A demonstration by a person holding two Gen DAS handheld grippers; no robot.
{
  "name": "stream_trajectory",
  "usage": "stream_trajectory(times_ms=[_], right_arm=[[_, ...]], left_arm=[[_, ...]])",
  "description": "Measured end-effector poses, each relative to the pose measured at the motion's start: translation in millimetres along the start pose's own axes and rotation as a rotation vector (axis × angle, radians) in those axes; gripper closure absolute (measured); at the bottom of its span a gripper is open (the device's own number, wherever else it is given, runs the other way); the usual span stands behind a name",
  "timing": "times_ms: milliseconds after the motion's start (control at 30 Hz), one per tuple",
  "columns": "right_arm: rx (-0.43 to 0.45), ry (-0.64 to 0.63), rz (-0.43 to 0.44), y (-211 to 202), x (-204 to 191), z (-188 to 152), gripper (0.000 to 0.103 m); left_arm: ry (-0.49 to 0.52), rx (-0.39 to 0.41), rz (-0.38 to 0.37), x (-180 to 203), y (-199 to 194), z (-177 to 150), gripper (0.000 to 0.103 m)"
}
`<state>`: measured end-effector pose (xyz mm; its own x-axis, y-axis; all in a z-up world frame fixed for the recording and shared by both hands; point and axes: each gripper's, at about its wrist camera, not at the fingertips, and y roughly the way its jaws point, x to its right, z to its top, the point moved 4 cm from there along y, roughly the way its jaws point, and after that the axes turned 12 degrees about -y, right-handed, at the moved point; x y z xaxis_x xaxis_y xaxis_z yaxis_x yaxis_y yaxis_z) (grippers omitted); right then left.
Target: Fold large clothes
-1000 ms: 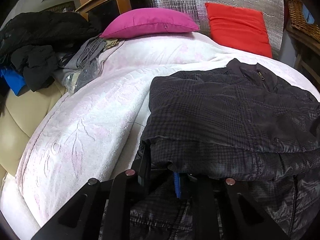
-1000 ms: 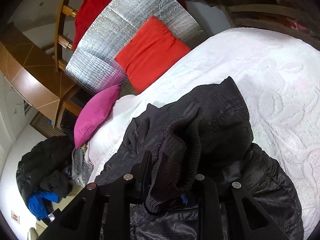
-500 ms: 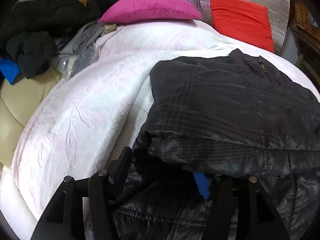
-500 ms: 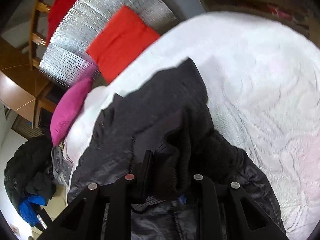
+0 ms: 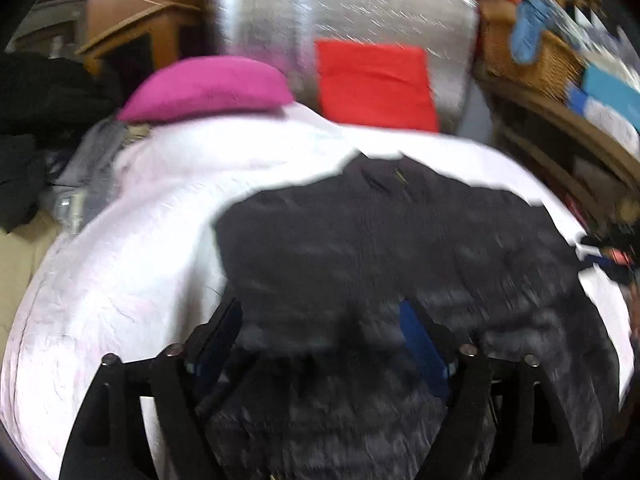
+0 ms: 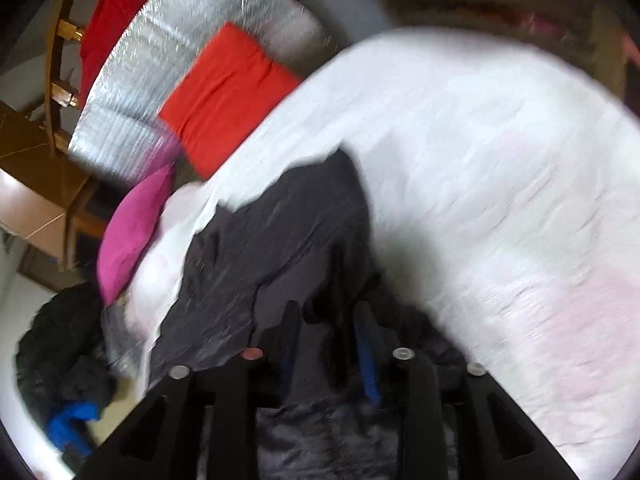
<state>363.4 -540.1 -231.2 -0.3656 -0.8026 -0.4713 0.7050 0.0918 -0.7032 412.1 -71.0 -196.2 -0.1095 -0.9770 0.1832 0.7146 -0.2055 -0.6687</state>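
Note:
A large black quilted jacket [image 5: 400,248] lies partly folded on the white bedspread [image 5: 140,240], collar toward the pillows. My left gripper [image 5: 320,320] hovers over the jacket's near left hem. Its jaws are opening wide and the fabric lies loose under them, with the blue pad of one finger [image 5: 416,336] bare. In the right wrist view the jacket [image 6: 280,232] bunches at its near right side. My right gripper [image 6: 326,320] is there with its jaws opening. A dark fold sits slack between the fingers and the blue pads show. Both views are blurred.
A magenta pillow [image 5: 208,88] and a red cushion [image 5: 372,84] lean on a silver foil panel [image 5: 340,8] at the head of the bed. Dark clothes [image 5: 40,100] pile up off the left edge. A wicker basket [image 5: 528,56] sits on shelves at the right.
Both grippers were shut on folds of the jacket and have let go. The left jaws spread wide and rose. The right jaws parted later and the fold dropped slack.

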Motion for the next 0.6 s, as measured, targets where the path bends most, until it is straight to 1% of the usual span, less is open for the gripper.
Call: stream_trajectory(times_ms=[33, 67, 100, 133, 167, 200, 233, 300, 333, 400, 433, 467, 500, 567, 600], right_arm=[[0.038, -0.016, -0.023, -7.0, -1.1, 2.9, 0.029], [0.088, -0.033, -0.038, -14.6, -5.1, 5.3, 0.026], [0.138, -0.058, -0.047, -22.1, -11.0, 6.6, 0.026], [0.169, -0.099, -0.045, -26.5, -18.5, 7.1, 0.026], [0.181, -0.153, -0.031, -27.6, -29.1, 6.4, 0.026], [0.180, -0.202, -0.015, -25.9, -39.7, 4.5, 0.026], [0.169, -0.243, -0.006, -21.3, -50.2, 1.5, 0.028], [0.119, -0.314, -0.002, -5.2, -71.2, -6.2, 0.029], [0.090, -0.339, -0.004, 3.6, -77.8, -10.6, 0.031], [0.012, -0.368, -0.021, 22.9, -84.4, -19.5, 0.033], [-0.054, -0.381, -0.036, 37.2, -85.1, -26.0, 0.033], [-0.108, -0.397, -0.057, 49.2, -85.2, -32.4, 0.032], [-0.141, -0.422, -0.080, 57.1, -85.6, -36.5, 0.032], [-0.141, -0.458, -0.098, 57.5, -89.9, -36.7, 0.032], [-0.138, -0.455, -0.099, 55.7, -90.8, -35.3, 0.033]], left_arm=[[-0.018, 0.023, 0.045, -5.6, 3.2, 4.0, 0.020], [-0.031, 0.032, 0.098, -11.1, 9.2, 6.4, 0.020], [-0.039, 0.026, 0.134, -15.5, 15.8, 6.7, 0.020], [-0.050, 0.012, 0.168, -18.9, 24.0, 5.7, 0.020], [-0.067, -0.016, 0.206, -23.4, 35.2, 4.3, 0.020], [-0.076, -0.036, 0.222, -26.0, 42.2, 3.7, 0.020], [-0.081, -0.062, 0.237, -27.7, 52.4, 1.5, 0.020], [-0.075, -0.101, 0.274, -31.2, 69.0, -2.7, 0.020], [-0.068, -0.112, 0.287, -31.5, 74.4, -6.7, 0.020], [-0.047, -0.118, 0.302, -33.2, 76.4, -12.9, 0.020], [-0.037, -0.120, 0.305, -32.9, 78.1, -14.6, 0.020], [-0.027, -0.122, 0.305, -32.2, 79.5, -14.9, 0.020], [-0.016, -0.124, 0.304, -31.0, 80.6, -17.8, 0.020], [-0.005, -0.125, 0.300, -30.5, 79.7, -19.1, 0.019], [-0.002, -0.124, 0.298, -29.6, 78.3, -18.8, 0.019]])
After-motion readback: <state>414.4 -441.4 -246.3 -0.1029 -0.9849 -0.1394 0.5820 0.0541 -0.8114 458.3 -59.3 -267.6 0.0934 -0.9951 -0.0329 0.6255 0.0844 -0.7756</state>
